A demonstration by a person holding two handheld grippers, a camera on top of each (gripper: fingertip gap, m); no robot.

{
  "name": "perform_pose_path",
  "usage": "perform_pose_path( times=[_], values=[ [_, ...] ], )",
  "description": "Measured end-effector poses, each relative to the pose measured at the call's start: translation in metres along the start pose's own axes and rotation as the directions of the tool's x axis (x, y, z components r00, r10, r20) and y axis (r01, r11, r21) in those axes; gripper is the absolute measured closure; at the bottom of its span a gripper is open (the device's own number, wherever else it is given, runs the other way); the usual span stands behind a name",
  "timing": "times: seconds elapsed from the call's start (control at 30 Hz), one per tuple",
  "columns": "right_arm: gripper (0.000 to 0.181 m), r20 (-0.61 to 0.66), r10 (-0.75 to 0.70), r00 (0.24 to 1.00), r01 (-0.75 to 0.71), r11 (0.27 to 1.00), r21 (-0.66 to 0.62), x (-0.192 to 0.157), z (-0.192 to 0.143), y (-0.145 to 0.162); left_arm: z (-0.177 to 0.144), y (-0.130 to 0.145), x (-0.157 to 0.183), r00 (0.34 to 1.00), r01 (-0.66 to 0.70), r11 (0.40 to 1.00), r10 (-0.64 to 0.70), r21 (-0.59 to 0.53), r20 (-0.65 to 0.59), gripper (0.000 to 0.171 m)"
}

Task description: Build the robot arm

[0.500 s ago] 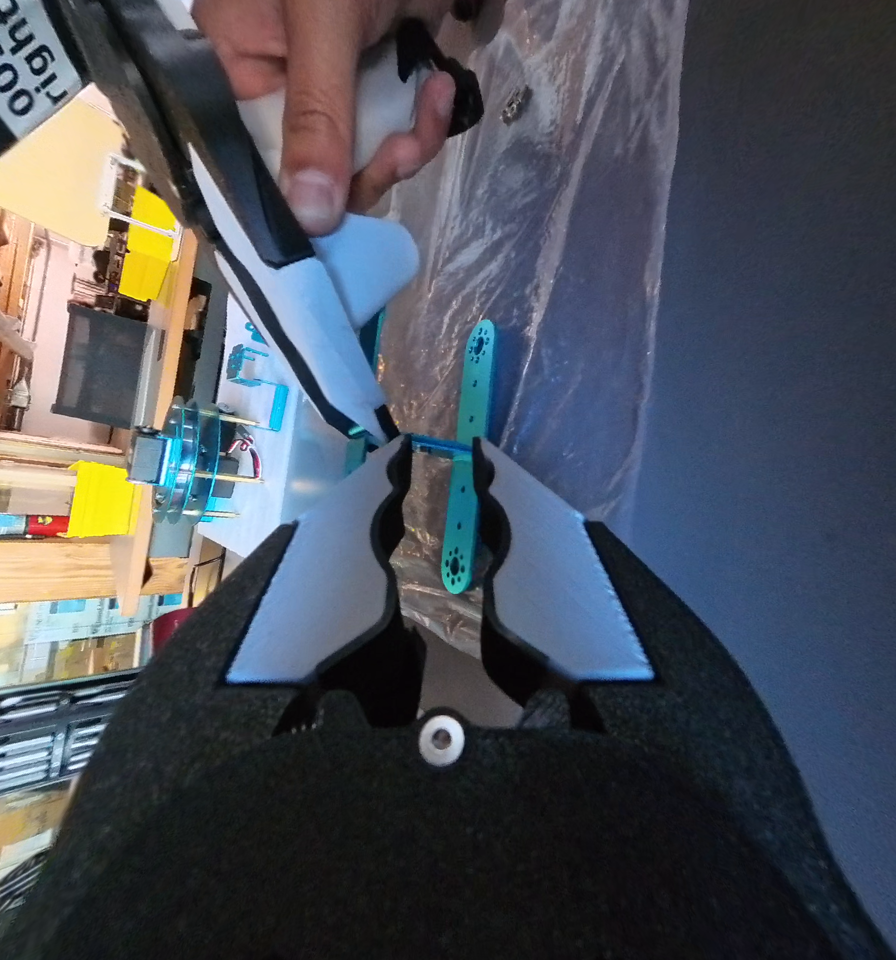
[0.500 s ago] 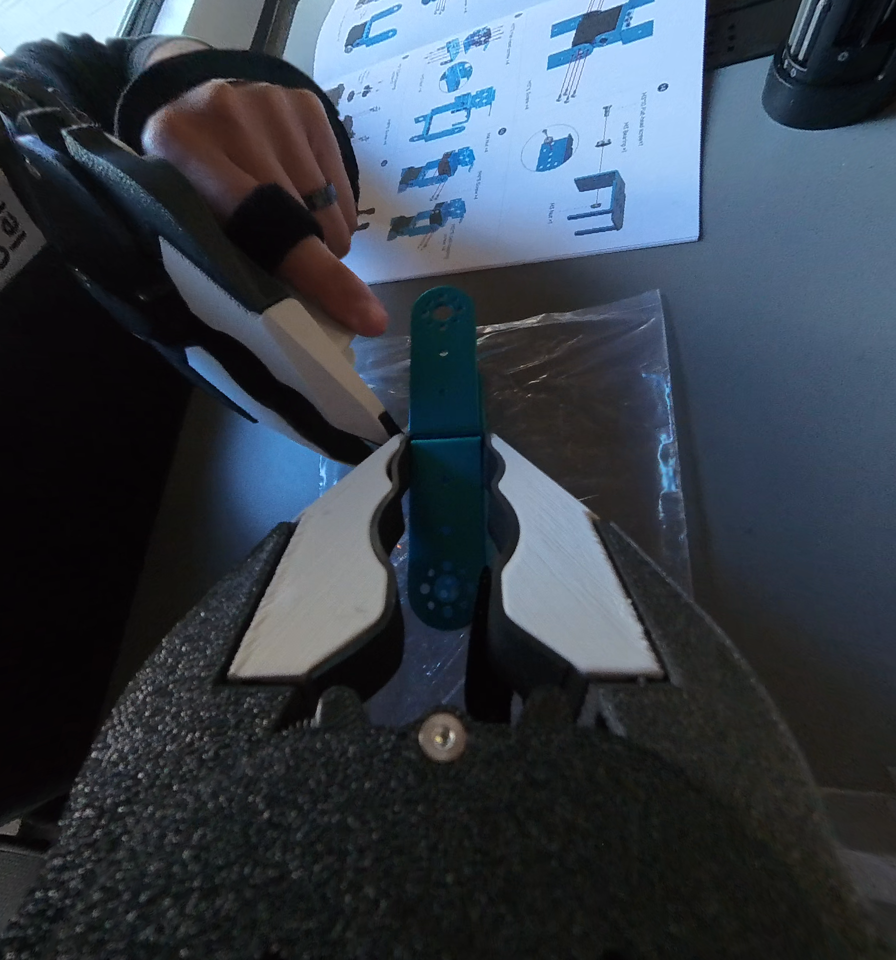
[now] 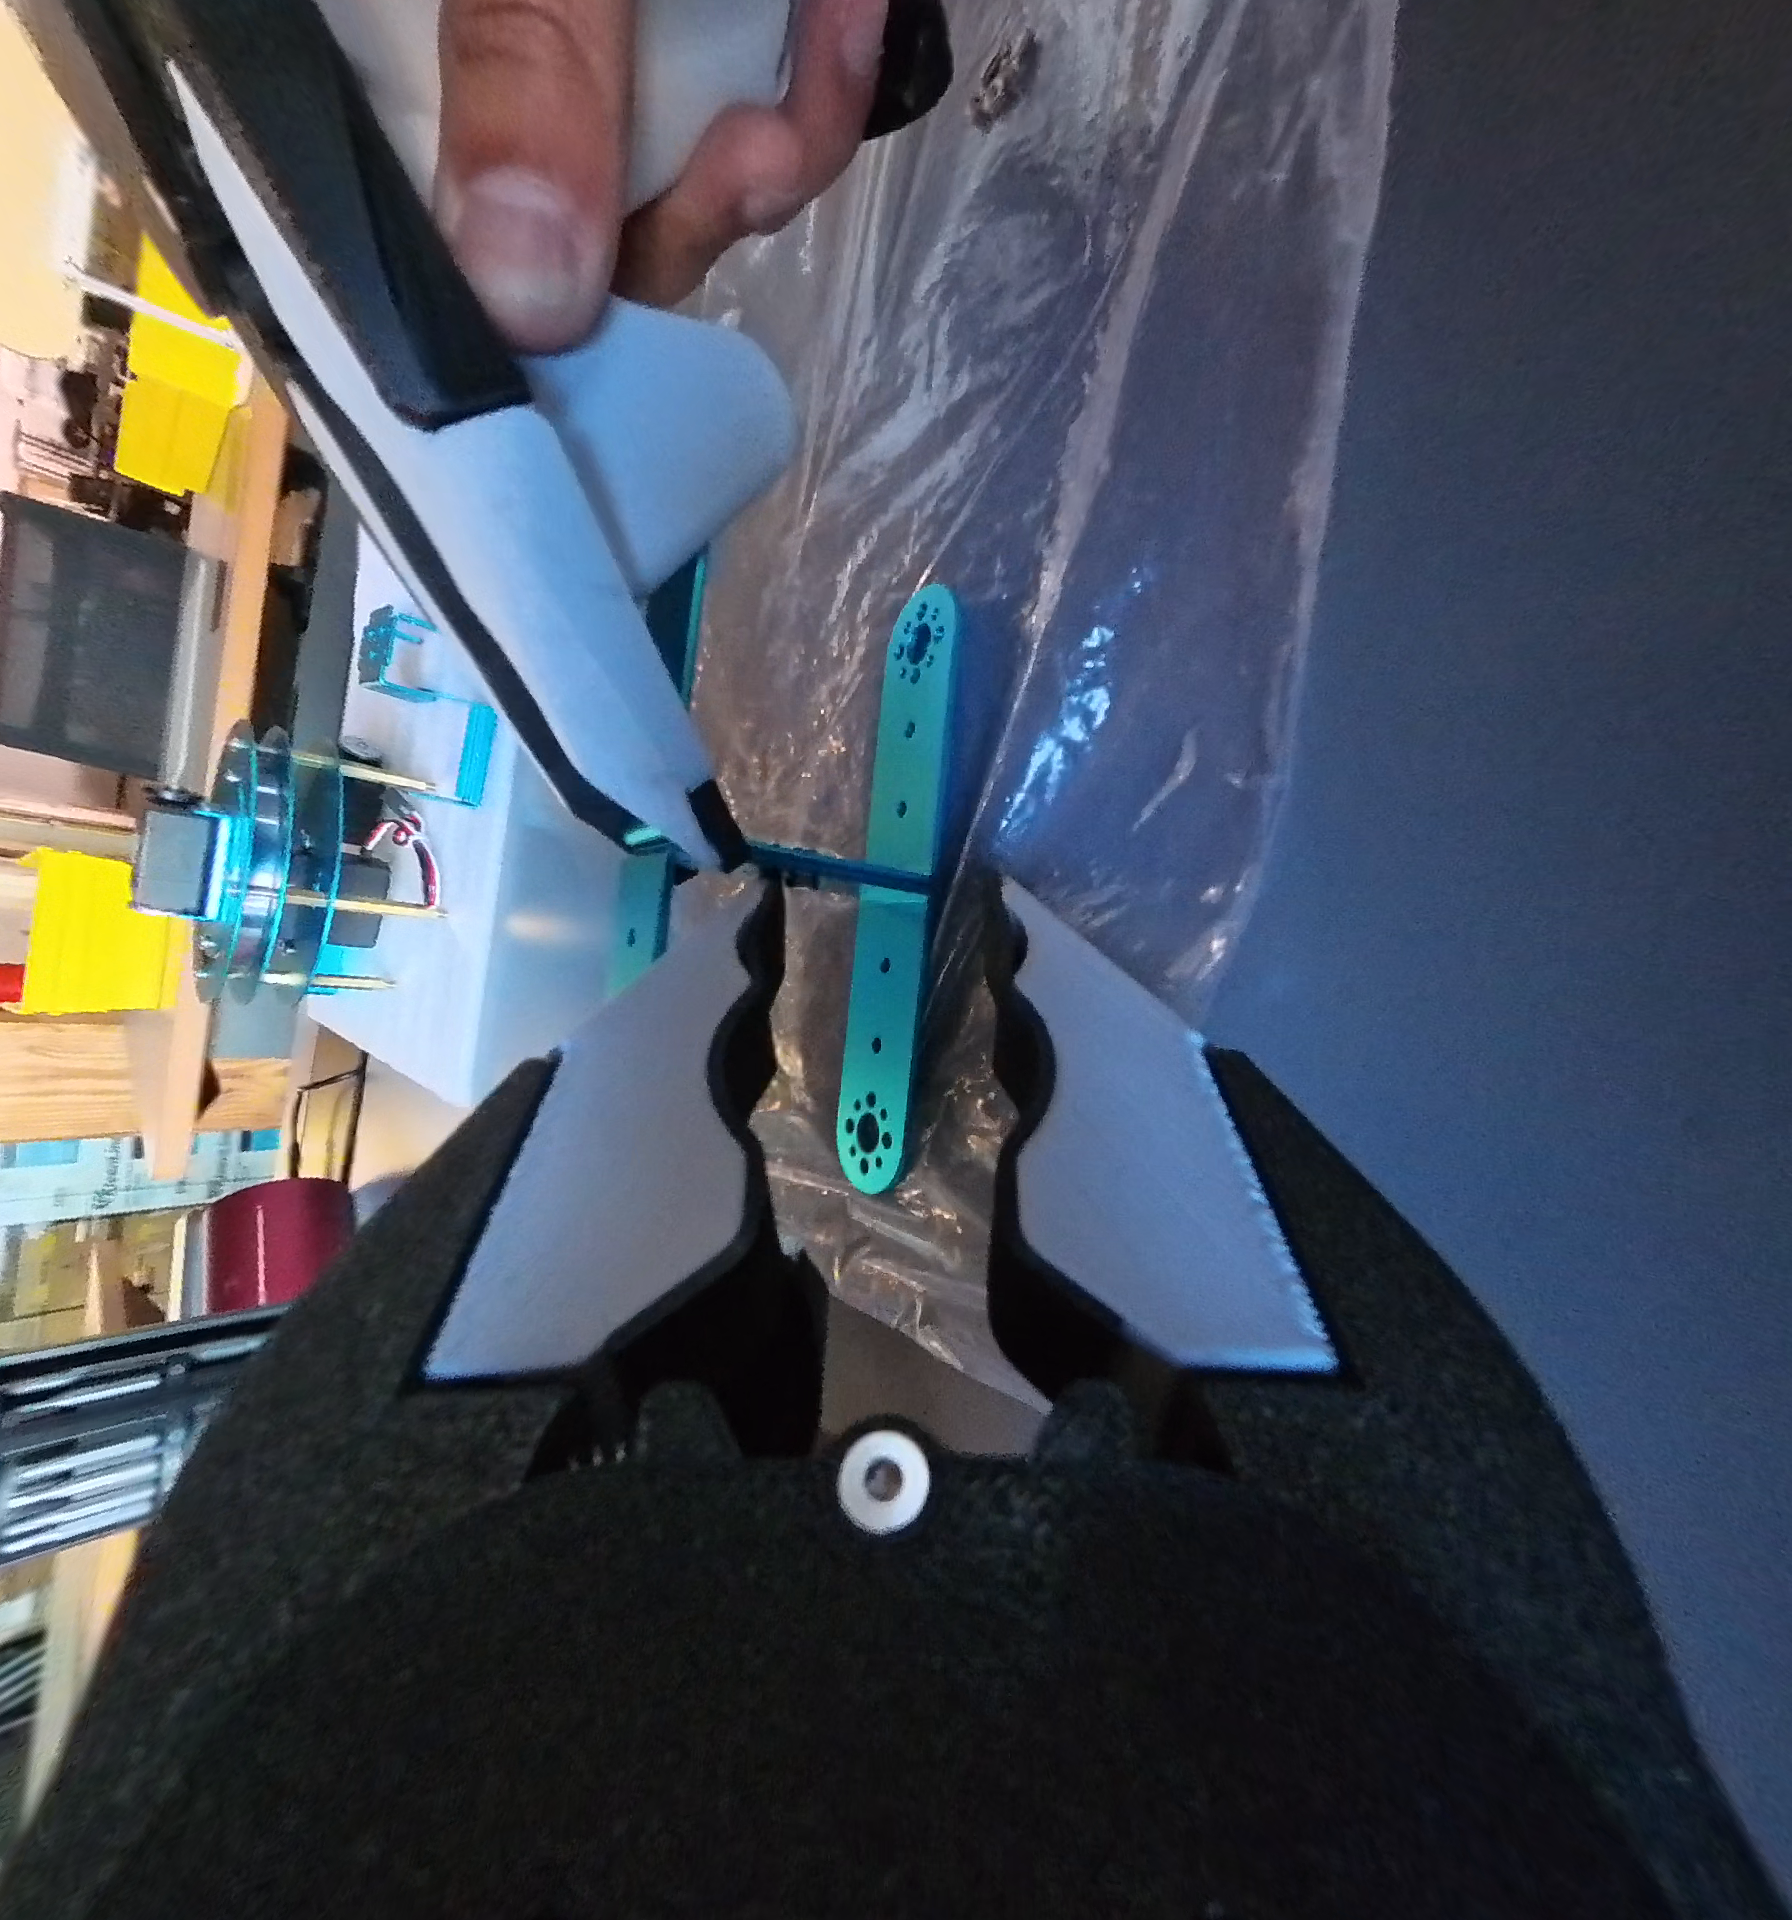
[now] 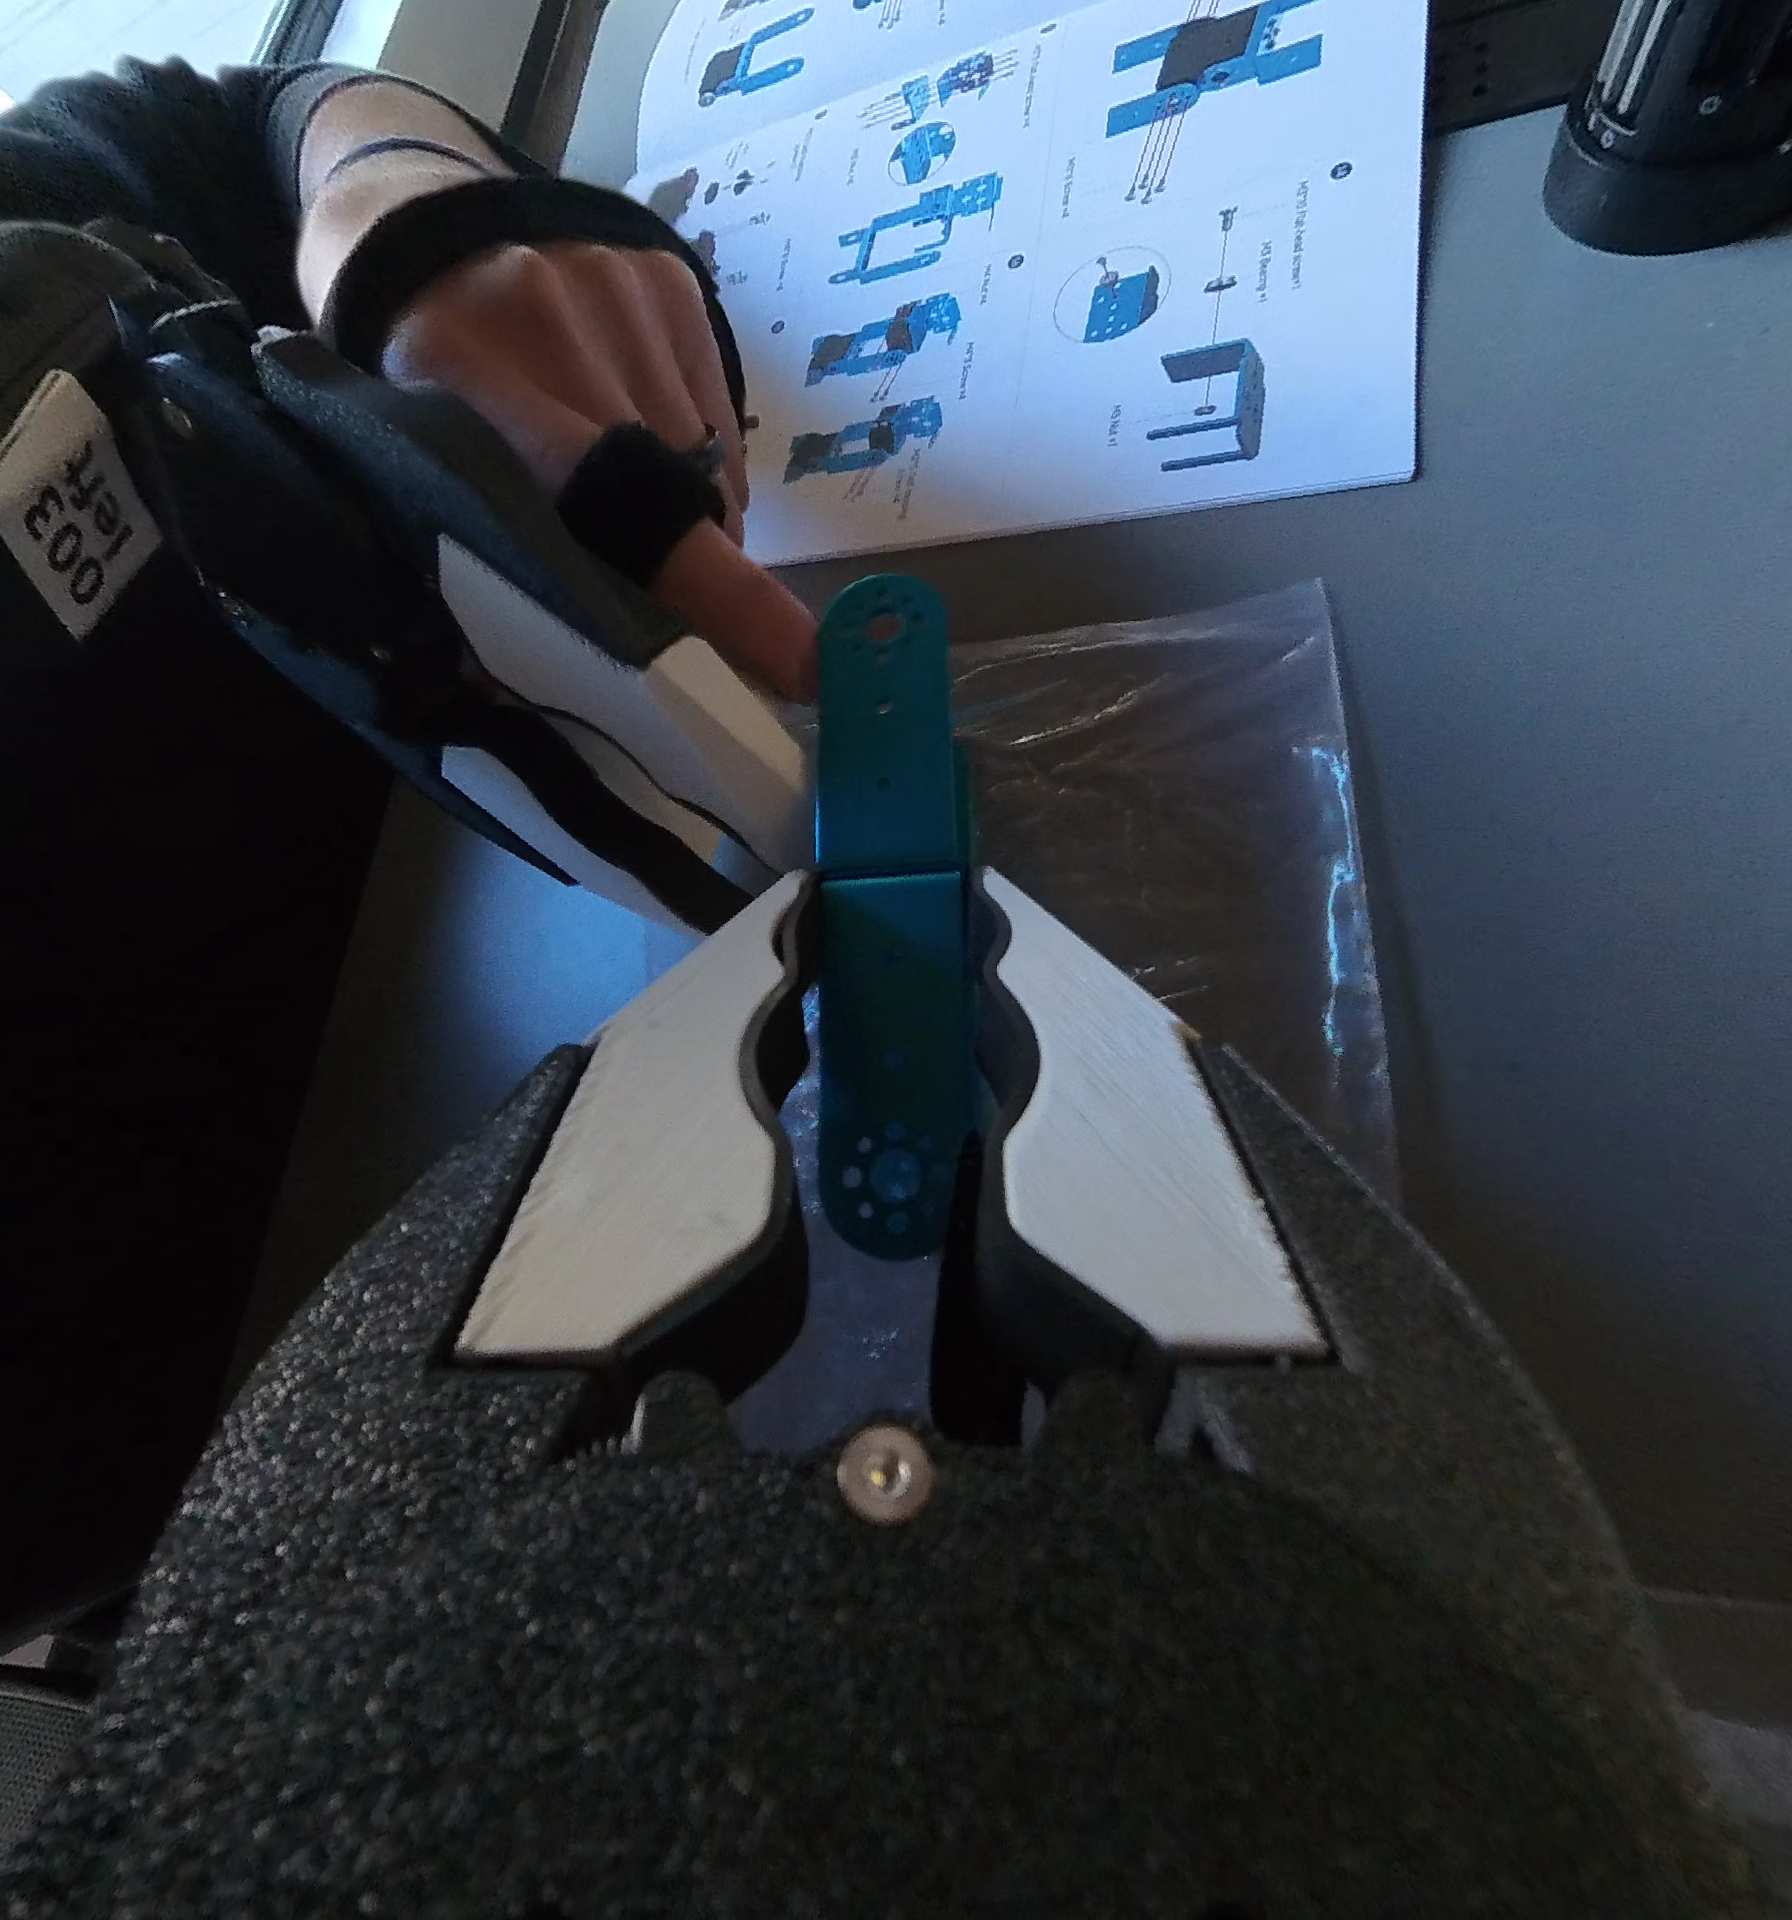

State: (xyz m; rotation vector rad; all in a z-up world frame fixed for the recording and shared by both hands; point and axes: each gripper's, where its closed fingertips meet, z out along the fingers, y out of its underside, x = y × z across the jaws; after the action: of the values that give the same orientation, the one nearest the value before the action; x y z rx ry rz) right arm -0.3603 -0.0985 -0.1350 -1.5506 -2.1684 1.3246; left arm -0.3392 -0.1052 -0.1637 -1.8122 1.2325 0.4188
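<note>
Left to right, everything placed off the clear crinkly plastic bag (image 4: 1131,831) lying flat on the grey table (image 4: 1557,727):

The left gripper (image 3: 881,899) comes in over the bag's left edge with its 2 fingers spread apart, gripping nothing. 1 arm of the bracket stands in the gap, closer to 1 finger, and I can't tell if it's touching.

Over the bag's middle is the teal anodised metal U-bracket (image 4: 887,748), a thin folded strip with 2 long arms ending in round perforated tips. It's held up off the bag, not lying on it.

The right gripper (image 4: 892,878) is clamped on it, fingertips pinching the bracket around its middle.

Past the bag's far edge sits a white printed sheet with blue assembly drawings (image 4: 1079,312).

My read on handling: it looks light and rigid, but the smooth finish is probably slippery. I'd grab across the flat faces near the fold, not the tips, since a long arm could pivot in the pads.
</note>
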Motion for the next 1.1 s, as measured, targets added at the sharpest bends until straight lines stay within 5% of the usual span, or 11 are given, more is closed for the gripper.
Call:
perform_pose_path(
  times=[0.1,0.17,0.33,0.57,0.67,0.7,0.73,0.9,1.1],
  values=[
    [0.154,0.013,-0.008,1.000,0.008,1.000,-0.009,-0.004,0.002,0.001,-0.006,0.000,0.001,0.999,-0.035,0.999,0.035,0.001,-0.016,0.140],
    [0.155,0.005,-0.003,1.000,0.003,1.000,-0.007,-0.003,0.002,0.000,-0.016,-0.008,0.003,0.998,-0.030,0.998,0.032,0.057,-0.049,0.161],
    [0.155,0.011,0.002,1.000,-0.001,1.000,-0.006,-0.003,0.002,0.000,-0.013,-0.004,-0.003,0.999,-0.030,0.999,0.030,0.021,-0.011,0.142],
    [0.154,0.017,-0.002,1.000,0.002,1.000,-0.014,-0.005,0.003,0.001,-0.005,0.001,0.005,0.998,-0.061,0.998,0.061,-0.011,-0.004,0.136],
    [0.155,0.031,0.003,1.000,-0.002,1.000,-0.017,-0.010,0.006,0.000,-0.016,0.000,0.004,0.997,-0.063,0.998,0.063,0.011,-0.047,0.147],
    [0.155,0.020,0.006,1.000,-0.005,1.000,-0.017,-0.008,0.006,0.000,-0.022,-0.006,0.008,0.995,-0.052,0.997,0.056,0.054,-0.083,0.170],
    [0.155,0.011,0.008,1.000,-0.008,1.000,-0.016,-0.006,0.005,0.000,-0.030,-0.013,0.015,0.990,-0.034,0.995,0.048,0.098,-0.135,0.170],
    [0.155,0.041,0.030,0.999,-0.029,1.000,-0.009,-0.006,0.003,0.000,-0.036,-0.013,-0.004,0.996,-0.011,0.993,0.021,0.115,-0.083,0.150],
    [0.155,-0.052,-0.112,0.992,0.110,0.993,-0.040,0.005,-0.014,-0.010,-0.035,-0.003,-0.056,0.953,0.289,0.931,-0.258,0.221,-0.158,0.113]
  ],
)
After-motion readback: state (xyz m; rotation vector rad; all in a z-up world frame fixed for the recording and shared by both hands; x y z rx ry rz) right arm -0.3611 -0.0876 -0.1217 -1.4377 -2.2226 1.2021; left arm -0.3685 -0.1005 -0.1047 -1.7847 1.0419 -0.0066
